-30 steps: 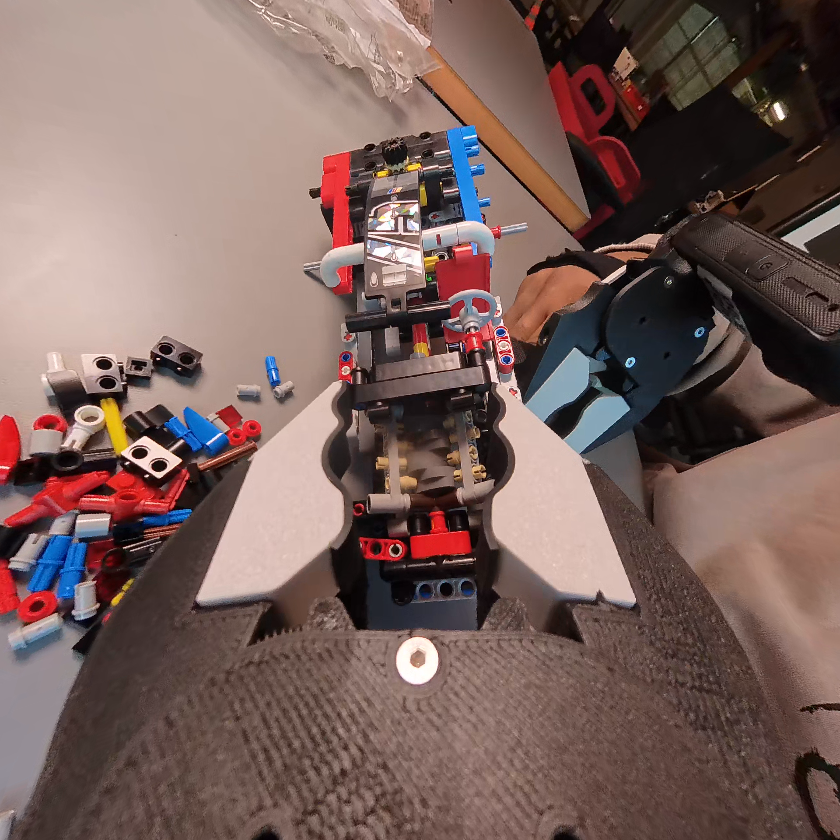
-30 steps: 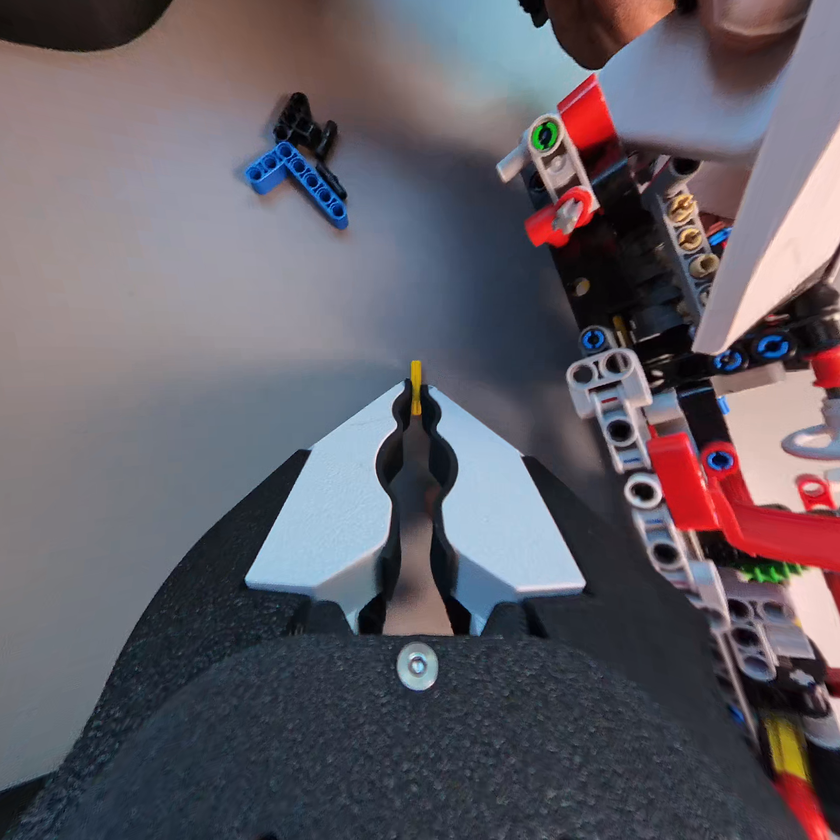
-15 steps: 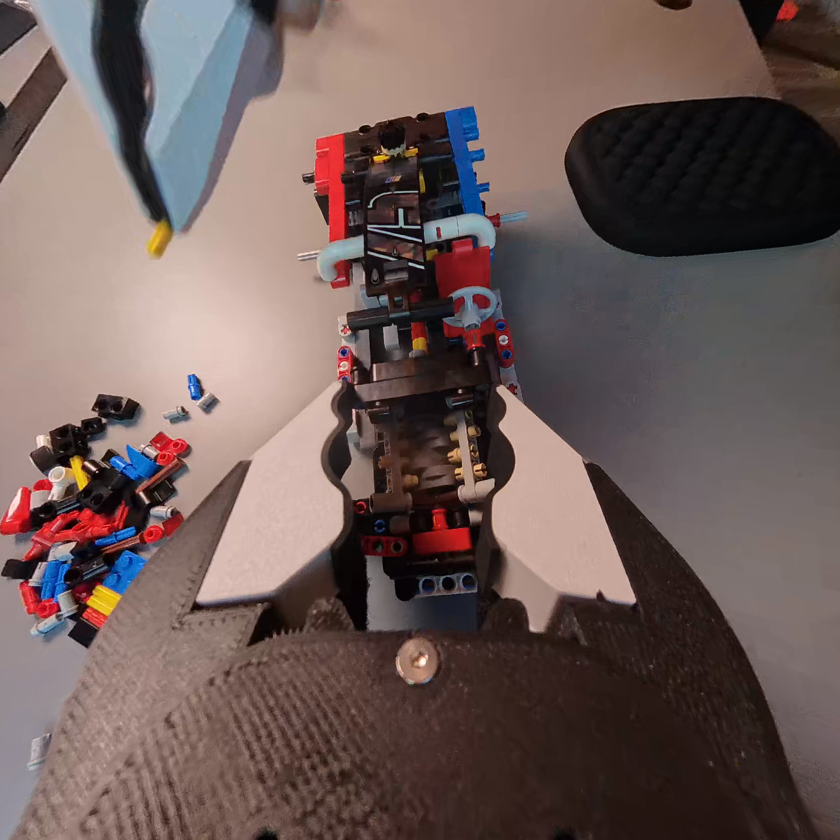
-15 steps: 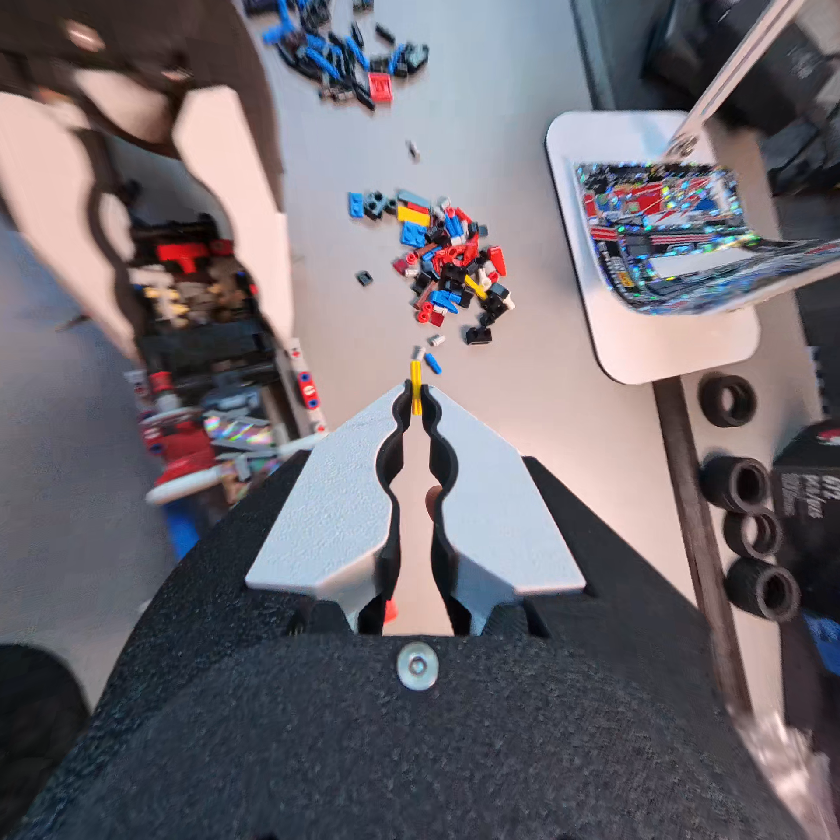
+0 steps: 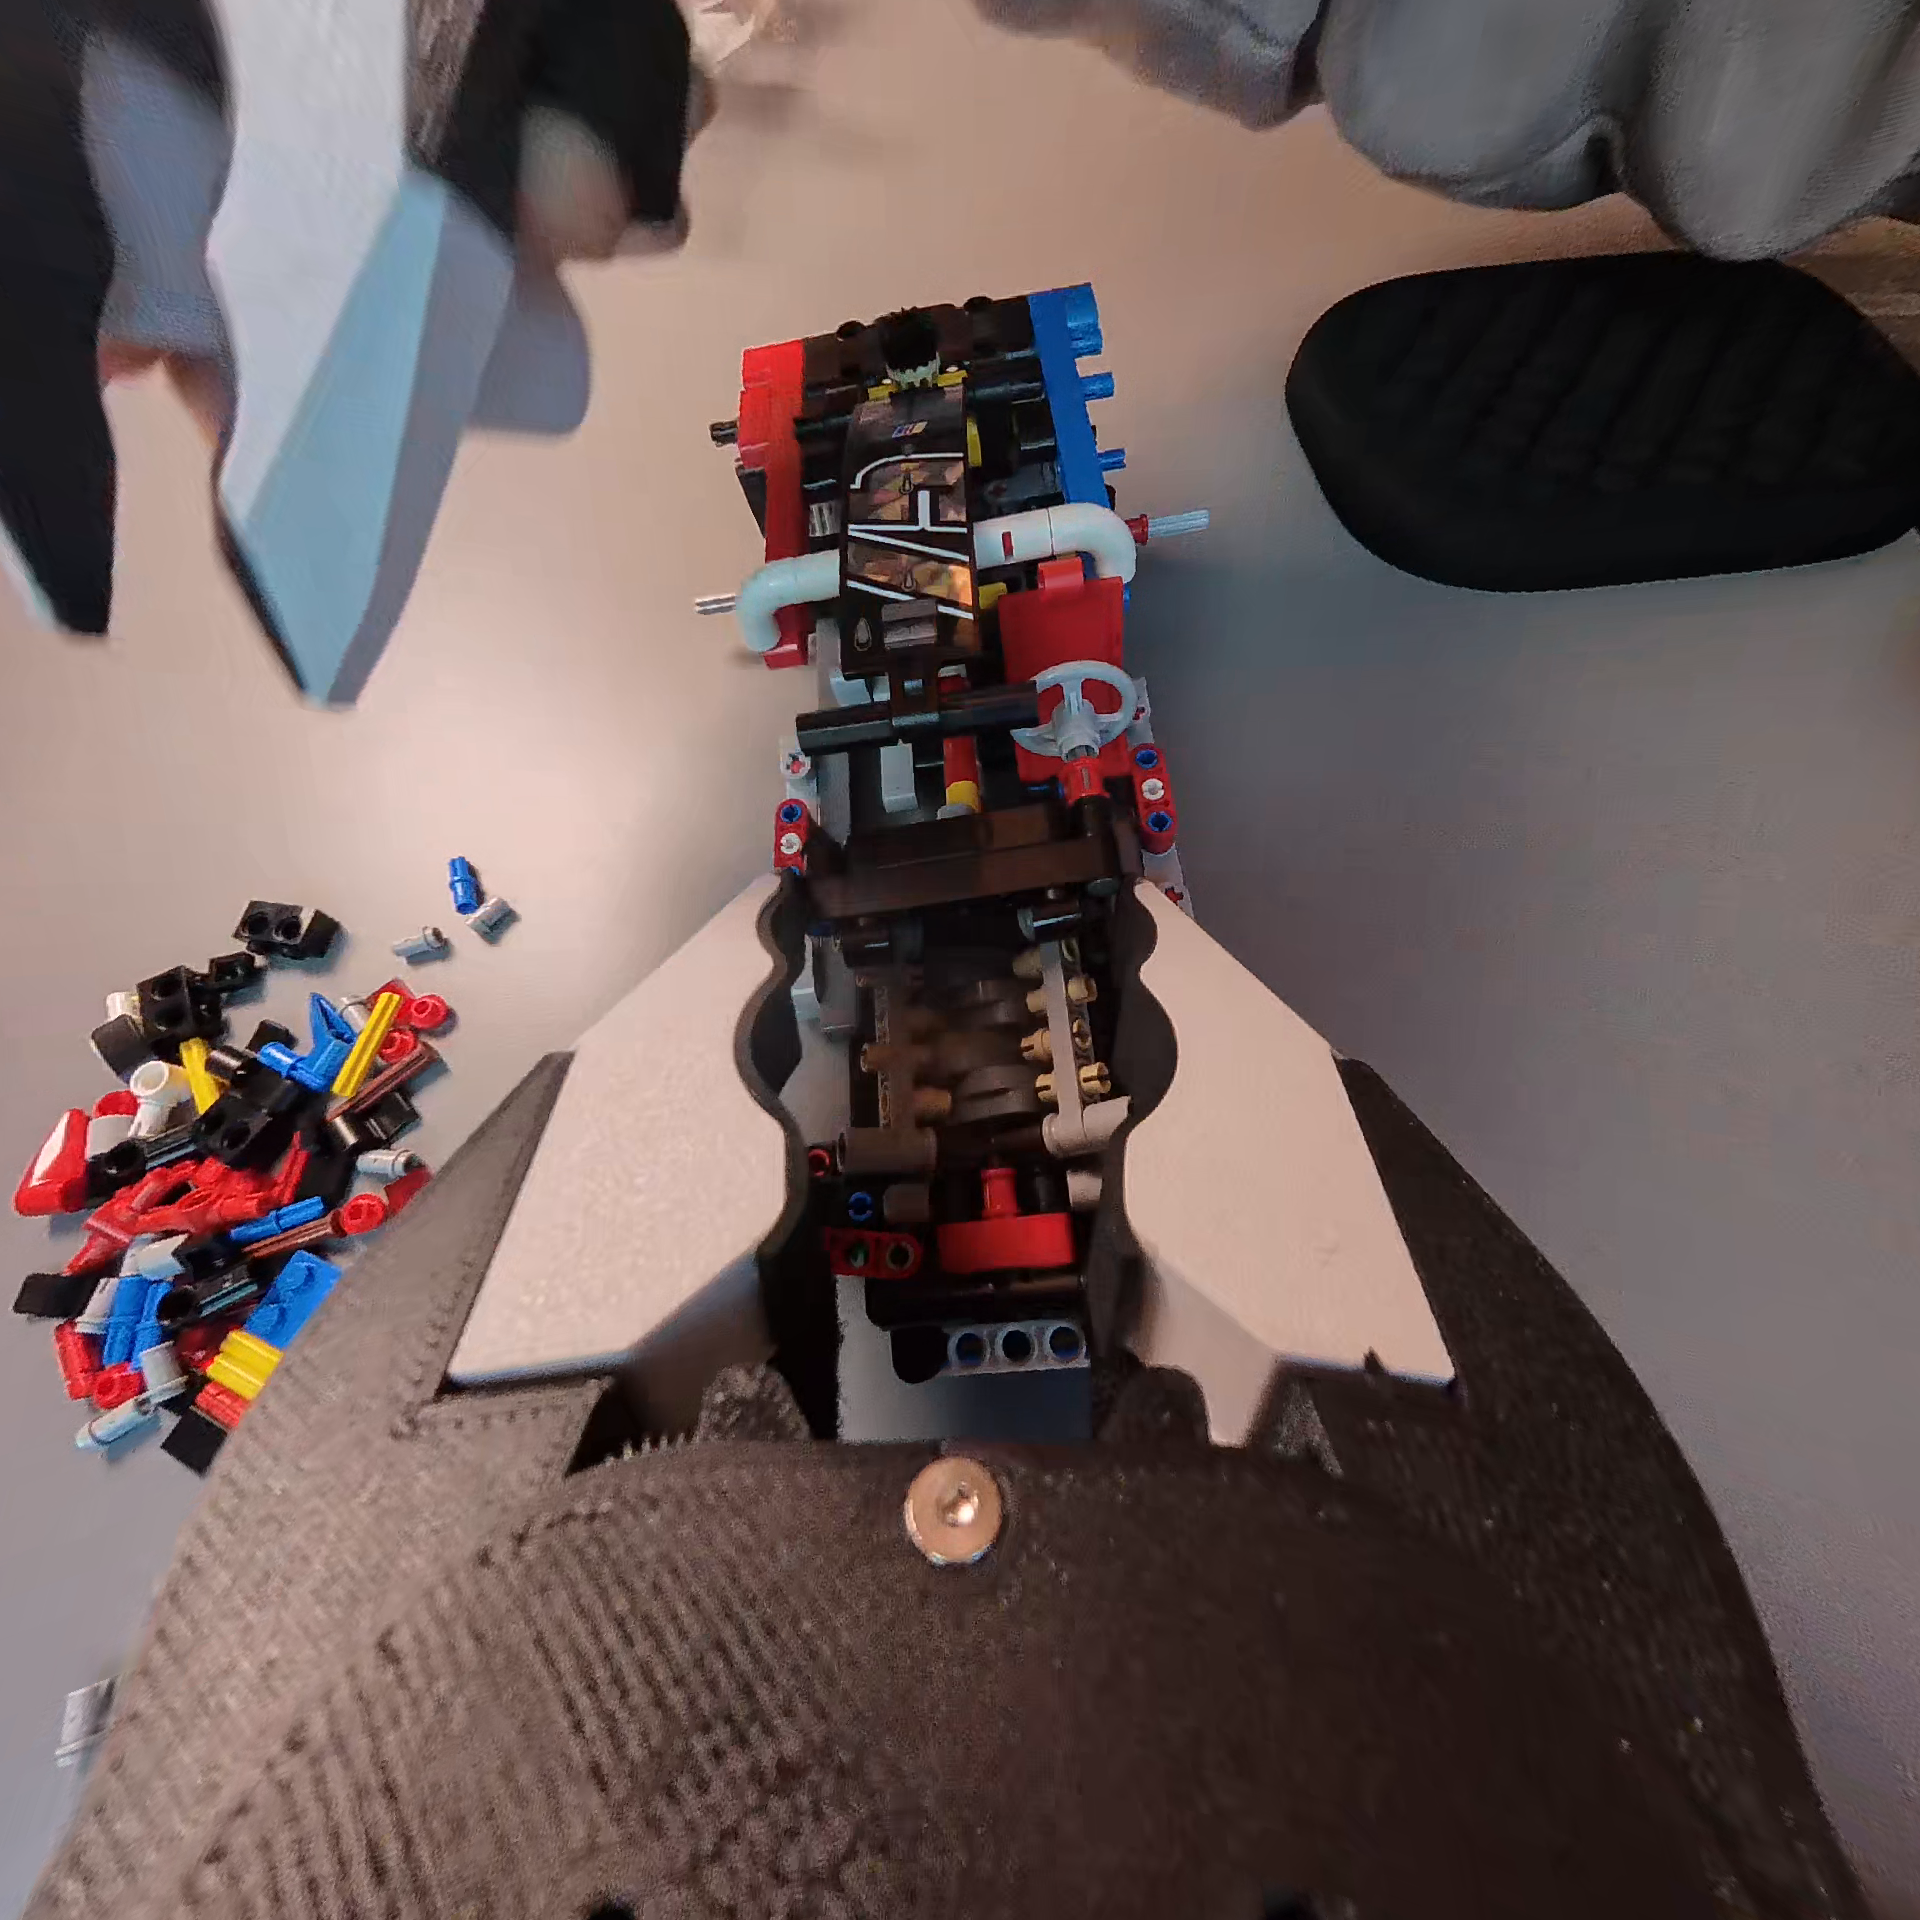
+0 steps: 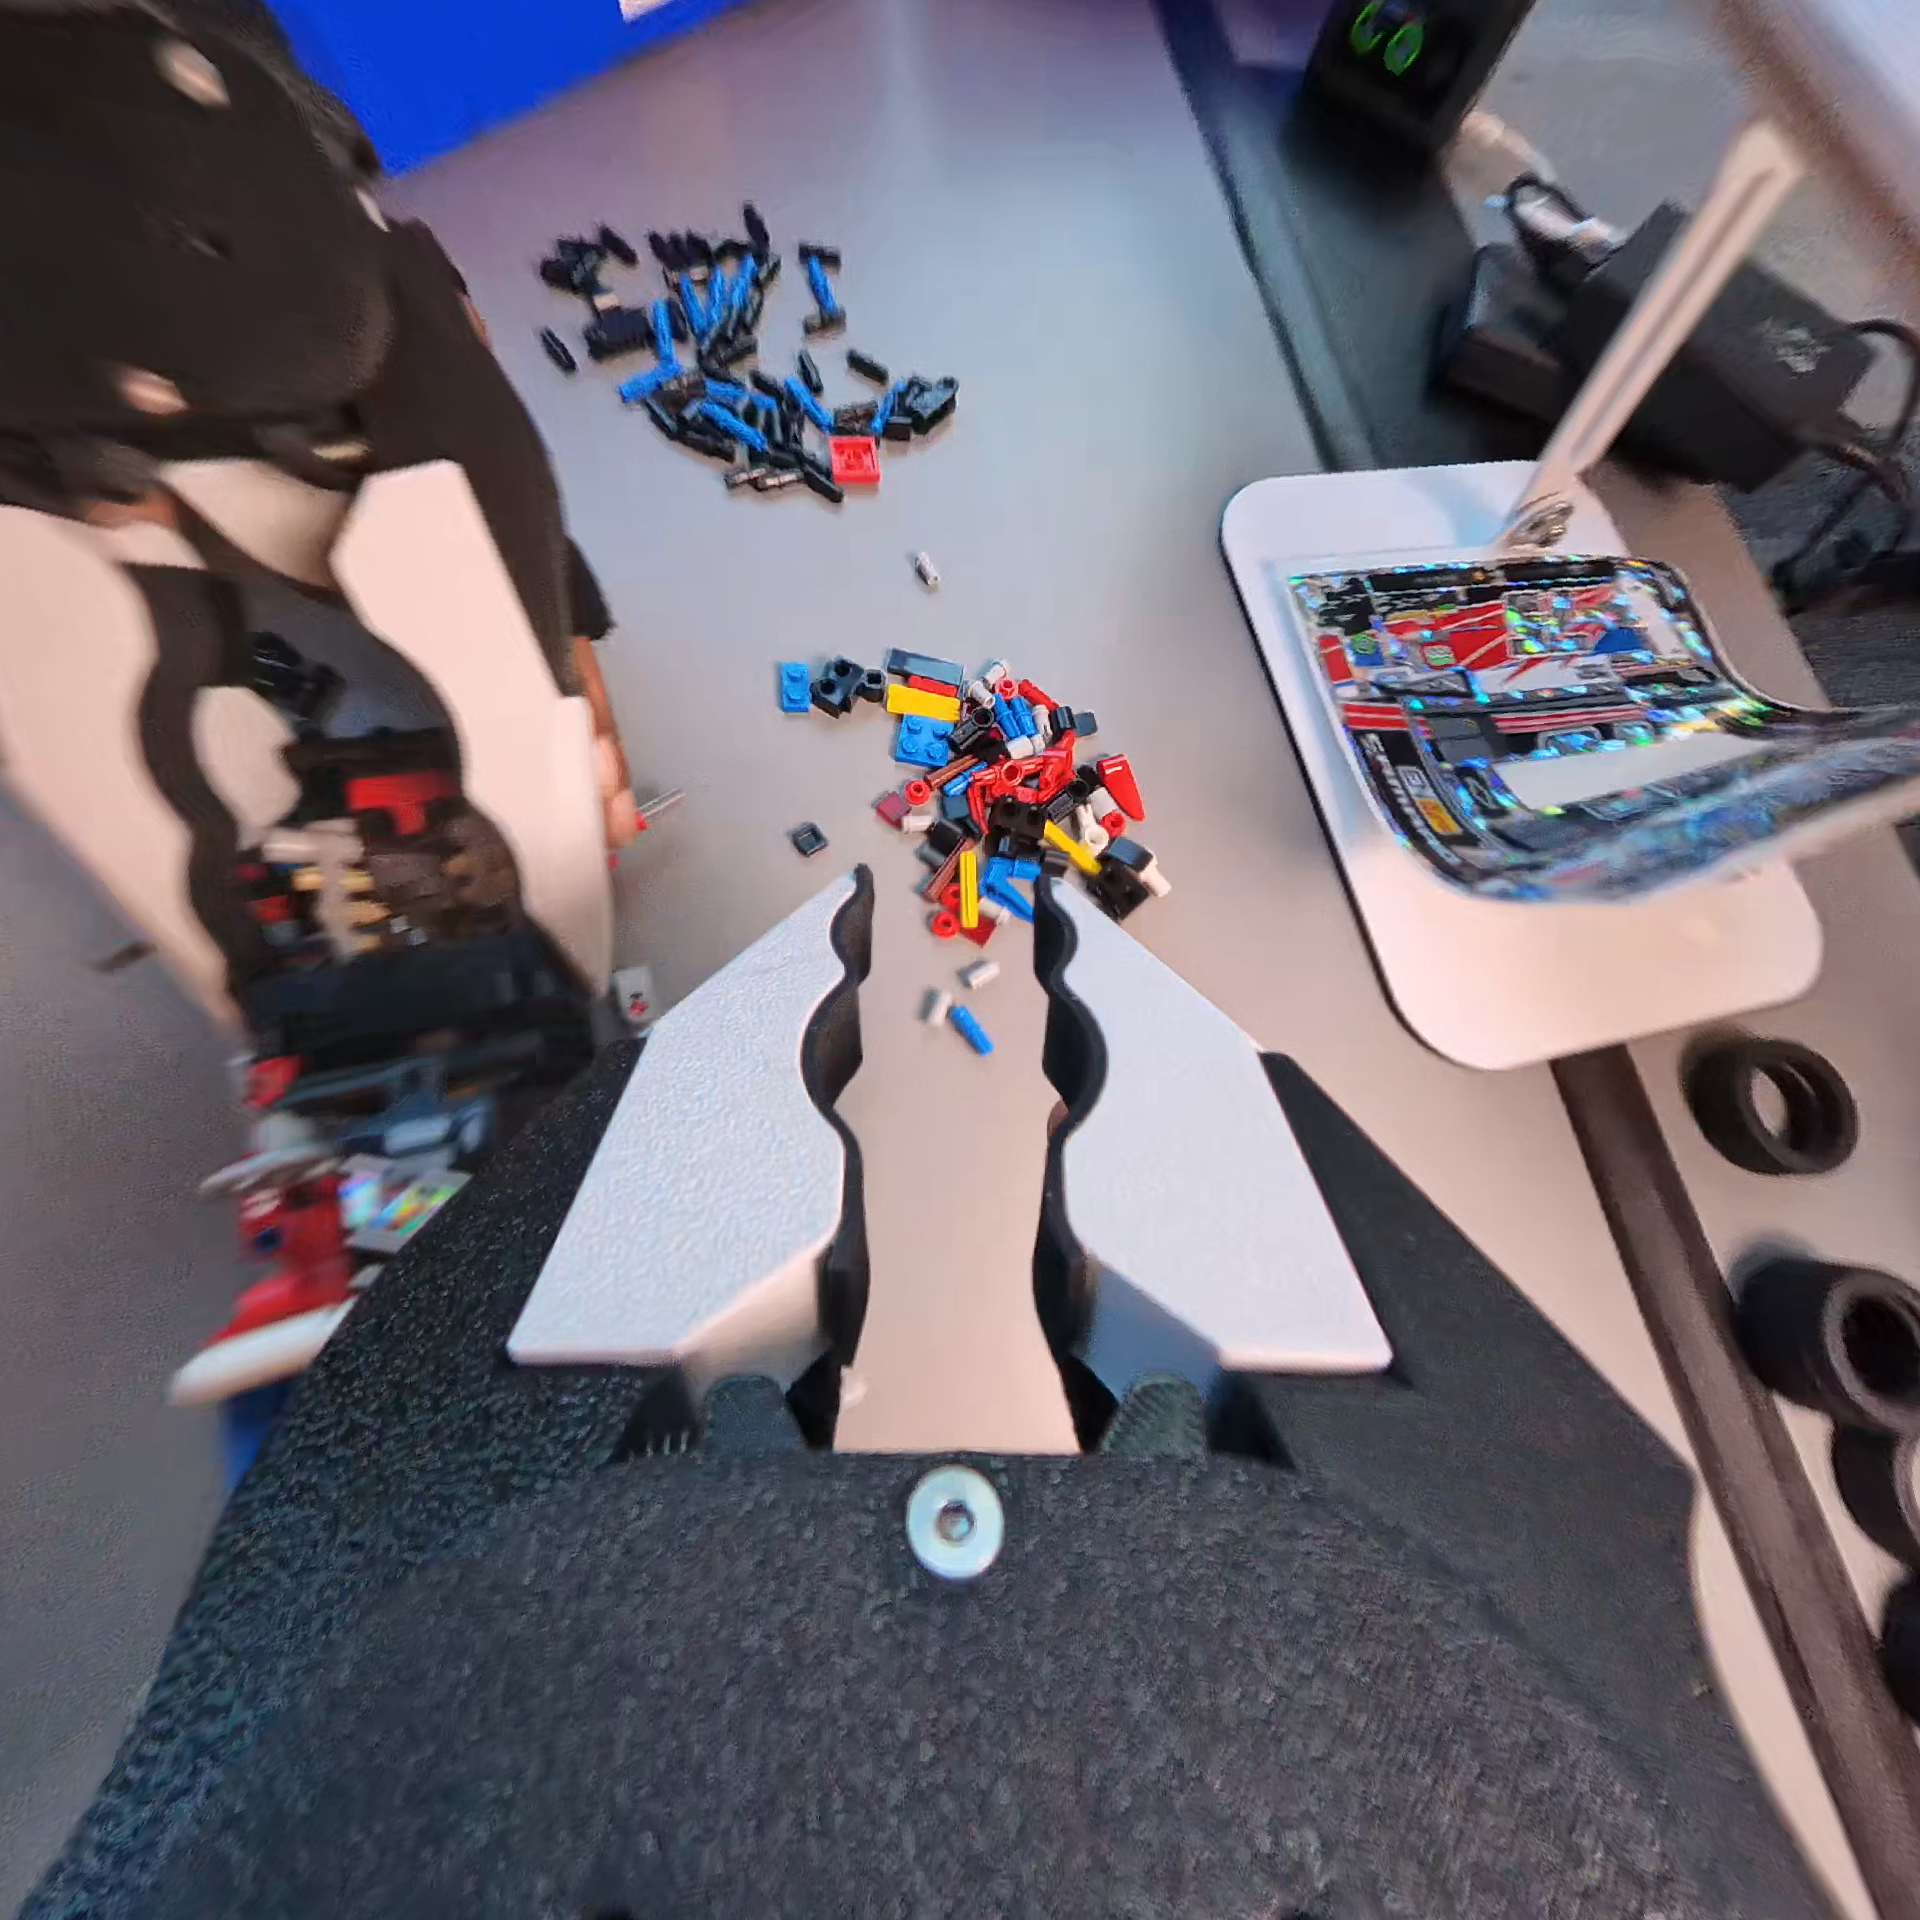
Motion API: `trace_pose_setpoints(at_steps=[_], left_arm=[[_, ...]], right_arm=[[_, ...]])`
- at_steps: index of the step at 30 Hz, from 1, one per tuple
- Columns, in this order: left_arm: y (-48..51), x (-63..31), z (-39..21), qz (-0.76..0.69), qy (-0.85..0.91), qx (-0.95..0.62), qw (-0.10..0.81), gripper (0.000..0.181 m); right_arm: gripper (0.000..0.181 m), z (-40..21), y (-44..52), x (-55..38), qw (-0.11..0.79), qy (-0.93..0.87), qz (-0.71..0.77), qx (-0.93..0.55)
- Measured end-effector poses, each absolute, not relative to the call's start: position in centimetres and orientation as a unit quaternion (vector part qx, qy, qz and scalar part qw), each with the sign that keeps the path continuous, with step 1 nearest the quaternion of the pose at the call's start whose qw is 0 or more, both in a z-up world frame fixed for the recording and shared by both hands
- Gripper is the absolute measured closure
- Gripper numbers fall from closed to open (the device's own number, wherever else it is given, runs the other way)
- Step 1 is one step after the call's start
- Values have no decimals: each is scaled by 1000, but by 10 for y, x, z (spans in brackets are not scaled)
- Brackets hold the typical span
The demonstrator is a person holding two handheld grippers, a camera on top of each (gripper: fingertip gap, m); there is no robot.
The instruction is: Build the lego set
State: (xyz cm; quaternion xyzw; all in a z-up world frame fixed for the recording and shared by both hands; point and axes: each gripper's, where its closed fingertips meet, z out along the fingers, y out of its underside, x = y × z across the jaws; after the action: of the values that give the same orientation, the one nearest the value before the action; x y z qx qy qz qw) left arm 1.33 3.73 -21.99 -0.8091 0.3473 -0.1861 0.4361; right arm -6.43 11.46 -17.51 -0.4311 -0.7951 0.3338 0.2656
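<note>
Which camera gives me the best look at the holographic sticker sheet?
The right wrist view: the sticker sheet lies in the open on a white tray, right of the mixed loose-parts pile. The left wrist view does not show it at all.

From my left wrist view, the lego car chassis (image 5: 935,790) lies lengthwise on the table (image 5: 1455,935), its near end between the left gripper (image 5: 961,904) fingers. A pile of loose pieces (image 5: 218,1174) sits to its left, with three small pins (image 5: 462,914) just beyond the pile. A padded cushion (image 5: 1600,426) rests to the chassis's right, farther back. The right gripper (image 5: 312,436) hangs above the table at far left.

From my right wrist view, that pile (image 6: 997,790) lies just ahead of the right gripper's (image 6: 951,899) tips. A second pile (image 6: 748,353) lies farther back. Right of the near pile, a sticker sheet (image 6: 1538,727) lies on a stand base (image 6: 1538,966). Tyres (image 6: 1771,1107), I think, sit along the table's right edge.
</note>
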Motion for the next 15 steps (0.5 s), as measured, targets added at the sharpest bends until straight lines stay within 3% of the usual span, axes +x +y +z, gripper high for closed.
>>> trace_pose_setpoints(at_steps=[3, 6, 12, 15], left_arm=[[39, 6, -221, -166, 352, -809, 440, 123], [42, -1, -223, -146, 358, -807, 446, 123], [47, -6, -226, -112, 385, -797, 453, 123], [45, -7, -226, -112, 378, -796, 460, 123]], right_arm=[[131, -149, 123, -6, 252, -766, 374, -459], [112, -162, 137, 52, 246, -747, 350, -508], [106, -205, 137, 101, 277, -702, 319, -574], [116, -217, 129, 99, 290, -700, 316, -571]])
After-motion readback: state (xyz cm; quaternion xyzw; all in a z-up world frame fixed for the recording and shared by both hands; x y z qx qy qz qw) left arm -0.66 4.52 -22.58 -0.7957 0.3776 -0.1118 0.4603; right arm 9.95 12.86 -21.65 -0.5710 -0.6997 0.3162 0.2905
